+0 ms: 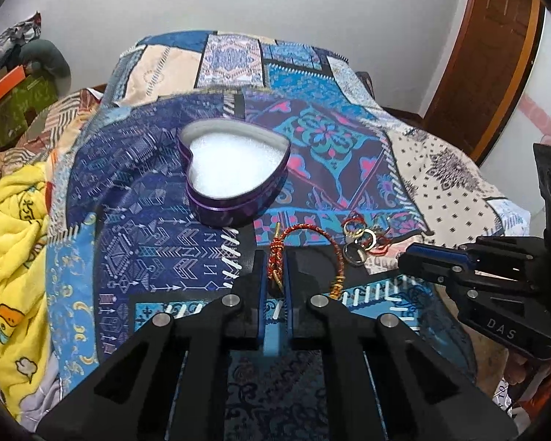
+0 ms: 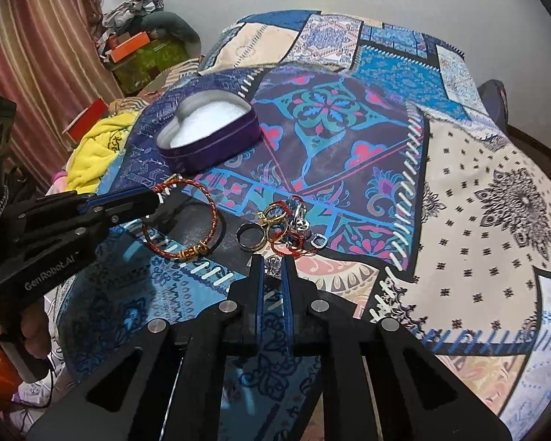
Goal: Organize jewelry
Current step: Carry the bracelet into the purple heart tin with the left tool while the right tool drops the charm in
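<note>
- Red-and-gold braided cord bracelet (image 2: 187, 220), gold beads on its near arc; knotted end pinched between the pads of the left gripper (image 1: 275, 257), rest of the loop draped on the patchwork cloth (image 2: 477, 191).
- Right gripper (image 2: 273, 262): fingers pressed nearly together, narrow slit between them, tips just short of a small silver piece (image 2: 274, 264); can't tell if it is gripped.
- Ring pile (image 2: 275, 226) just right of the bracelet: dark band, gold rings, silver bits, red thread tangled through.
- Purple heart-shaped tin (image 1: 235, 180), lid off, white foam inside, sits far of the bracelet, near it but not touching.
- Cloth right of the pile is bare out to the table edge; yellow blanket (image 1: 14, 242) bunched at the left edge.
</note>
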Tool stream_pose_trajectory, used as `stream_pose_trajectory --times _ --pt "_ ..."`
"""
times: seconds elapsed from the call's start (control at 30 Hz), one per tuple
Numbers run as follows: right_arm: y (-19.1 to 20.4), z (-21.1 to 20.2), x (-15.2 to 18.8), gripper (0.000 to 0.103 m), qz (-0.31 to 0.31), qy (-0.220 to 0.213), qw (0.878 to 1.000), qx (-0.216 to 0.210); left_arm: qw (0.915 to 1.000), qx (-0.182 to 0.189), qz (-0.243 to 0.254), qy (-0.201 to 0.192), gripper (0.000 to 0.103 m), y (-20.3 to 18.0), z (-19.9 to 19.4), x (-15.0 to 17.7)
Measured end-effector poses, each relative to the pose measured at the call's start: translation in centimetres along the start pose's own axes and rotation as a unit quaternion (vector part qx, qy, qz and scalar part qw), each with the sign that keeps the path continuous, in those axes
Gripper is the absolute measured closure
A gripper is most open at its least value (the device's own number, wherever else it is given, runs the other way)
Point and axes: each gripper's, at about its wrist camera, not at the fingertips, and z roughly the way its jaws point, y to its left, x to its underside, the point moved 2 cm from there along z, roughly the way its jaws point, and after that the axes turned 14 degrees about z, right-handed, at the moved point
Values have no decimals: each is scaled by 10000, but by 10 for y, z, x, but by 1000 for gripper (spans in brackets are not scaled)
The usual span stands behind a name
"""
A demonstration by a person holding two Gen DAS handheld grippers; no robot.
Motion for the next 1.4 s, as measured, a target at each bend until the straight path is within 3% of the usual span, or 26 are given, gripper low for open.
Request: stream_pose_trajectory --times 0.73,1.1,1.4 --pt "38 -46 -54 95 -125 -1018 9945 -209 9937 -378 -129 -1046 96 34 -60 -43" --pt "61 -30 -83 95 -189 -1199 9913 -516 9925 -539 -127 -1089 96 60 -43 -59" --pt "71 -2 -96 95 -307 -1036 9923 -606 9957 -369 -54 -842 96 72 -9 -62"
